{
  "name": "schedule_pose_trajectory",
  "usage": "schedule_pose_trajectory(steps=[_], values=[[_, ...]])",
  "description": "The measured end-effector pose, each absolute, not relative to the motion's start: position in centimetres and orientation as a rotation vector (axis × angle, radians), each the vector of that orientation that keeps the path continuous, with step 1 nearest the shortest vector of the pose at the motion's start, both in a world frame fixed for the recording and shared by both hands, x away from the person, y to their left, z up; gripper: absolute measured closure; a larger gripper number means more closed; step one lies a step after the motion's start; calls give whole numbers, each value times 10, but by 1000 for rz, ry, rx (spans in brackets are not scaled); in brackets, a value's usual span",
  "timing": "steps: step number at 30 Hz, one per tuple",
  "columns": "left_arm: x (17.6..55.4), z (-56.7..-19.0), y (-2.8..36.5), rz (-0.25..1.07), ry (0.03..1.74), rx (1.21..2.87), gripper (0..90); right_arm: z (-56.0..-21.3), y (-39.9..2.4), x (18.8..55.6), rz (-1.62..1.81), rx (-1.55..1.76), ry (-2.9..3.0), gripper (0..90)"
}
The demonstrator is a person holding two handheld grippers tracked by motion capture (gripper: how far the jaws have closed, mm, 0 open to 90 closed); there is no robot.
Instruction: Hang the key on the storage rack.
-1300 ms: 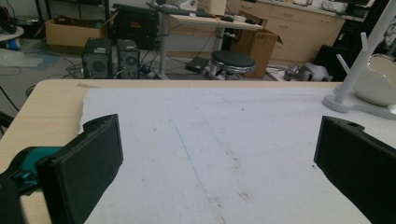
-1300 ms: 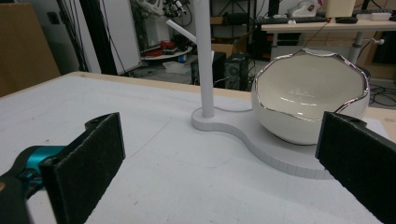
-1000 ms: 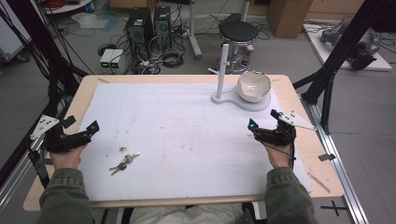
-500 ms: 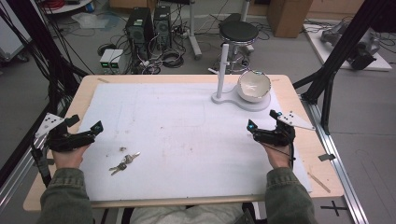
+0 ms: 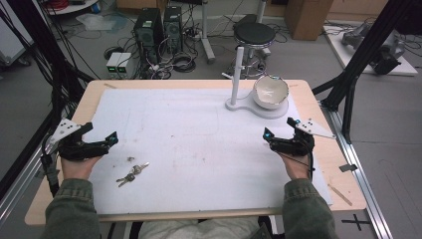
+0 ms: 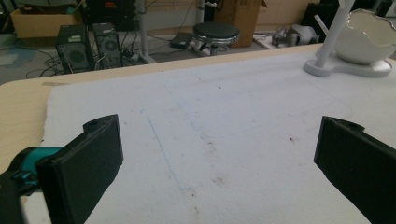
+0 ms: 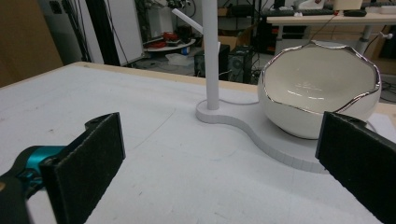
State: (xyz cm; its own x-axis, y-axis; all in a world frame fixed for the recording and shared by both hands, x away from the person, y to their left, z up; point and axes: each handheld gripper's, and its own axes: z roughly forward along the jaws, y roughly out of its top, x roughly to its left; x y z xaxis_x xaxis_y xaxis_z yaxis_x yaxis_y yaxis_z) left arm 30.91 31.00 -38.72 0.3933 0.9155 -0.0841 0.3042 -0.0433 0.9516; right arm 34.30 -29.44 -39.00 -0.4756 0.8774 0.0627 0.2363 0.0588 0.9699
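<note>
Metal keys (image 5: 132, 172) on white mat (image 5: 199, 149), just beside left claw (image 5: 110, 141); jaws spread, empty. Right claw (image 5: 279, 127) spread, near glossy white bowl (image 5: 270, 91), wavy silver rim, on white stand (image 5: 238, 74). Wooden table (image 5: 318, 104).

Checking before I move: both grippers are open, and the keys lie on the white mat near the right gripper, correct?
Not quite. The keys lie near the left gripper, not the right gripper, as the high view shows. Both grippers are open, and the keys are on the white mat.

Open surface (image 5: 199, 129) between both tongs. Keys (image 5: 132, 173) lie near left tongs (image 5: 110, 141); bowl (image 5: 270, 92) and post (image 5: 238, 74) stand beyond right tongs (image 5: 278, 127).
</note>
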Motion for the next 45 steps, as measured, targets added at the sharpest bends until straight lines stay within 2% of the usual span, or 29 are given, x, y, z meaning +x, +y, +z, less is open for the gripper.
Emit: schedule_pose_trajectory(steps=[22,45], values=[[317,-386,279,646,1067,1793,17,-391,-294,344,1441,1116,1790,3],[329,-404,254,459,1050,2079,17,-392,-294,345,1419,1122,1809,3]])
